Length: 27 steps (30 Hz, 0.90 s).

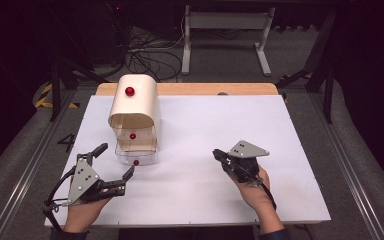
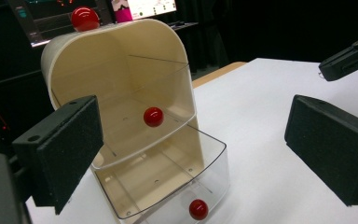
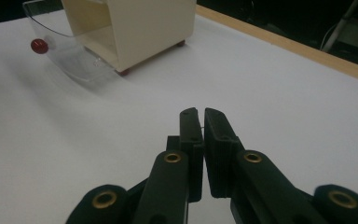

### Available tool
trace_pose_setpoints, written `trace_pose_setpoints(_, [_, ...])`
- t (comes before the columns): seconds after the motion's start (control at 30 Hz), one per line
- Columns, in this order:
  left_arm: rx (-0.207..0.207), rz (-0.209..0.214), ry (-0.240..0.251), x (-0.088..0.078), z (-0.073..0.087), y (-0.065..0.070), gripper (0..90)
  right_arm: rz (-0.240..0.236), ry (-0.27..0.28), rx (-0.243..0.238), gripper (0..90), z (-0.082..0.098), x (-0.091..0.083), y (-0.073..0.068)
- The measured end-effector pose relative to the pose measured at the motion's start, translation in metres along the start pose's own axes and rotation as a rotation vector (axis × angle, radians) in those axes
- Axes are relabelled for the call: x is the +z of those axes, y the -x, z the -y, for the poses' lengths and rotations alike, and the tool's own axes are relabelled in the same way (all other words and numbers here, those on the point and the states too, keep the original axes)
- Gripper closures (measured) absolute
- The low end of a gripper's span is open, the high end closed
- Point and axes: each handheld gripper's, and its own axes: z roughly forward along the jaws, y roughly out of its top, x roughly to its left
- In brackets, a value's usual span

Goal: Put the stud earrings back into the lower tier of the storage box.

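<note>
I hold my left gripper (image 1: pixel 114 164) with jaws released before the cream plastic cabinet's (image 1: pixel 135 102) open clear drawer (image 2: pixel 168 184) near the table's (image 1: pixel 205 125) left edge, my right gripper (image 1: pixel 216 153) clenched empty, nothing yet grasped.

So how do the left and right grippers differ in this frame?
The left gripper has its jaws spread wide, while the right gripper has its jaws closed together with nothing between them. The left gripper sits close to the cream drawer unit, facing its clear lower drawer; the right gripper rests farther off on open white table. Both are hand-held, black, and carry a grey plate on top.
</note>
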Motion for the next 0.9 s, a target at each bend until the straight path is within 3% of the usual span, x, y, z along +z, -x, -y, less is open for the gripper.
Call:
trace_pose_setpoints(0.37, [-0.010, 0.007, 0.009, -0.001, -0.001, -0.002, 4.5, -0.042, 0.086, -0.036, 87.1, -0.014, 0.017, -0.018])
trace_pose_setpoints(0.9, [-0.009, 0.010, 0.009, -0.001, -0.002, -0.002, 4.3, -0.092, 0.192, -0.067, 87.1, -0.026, 0.030, -0.033])
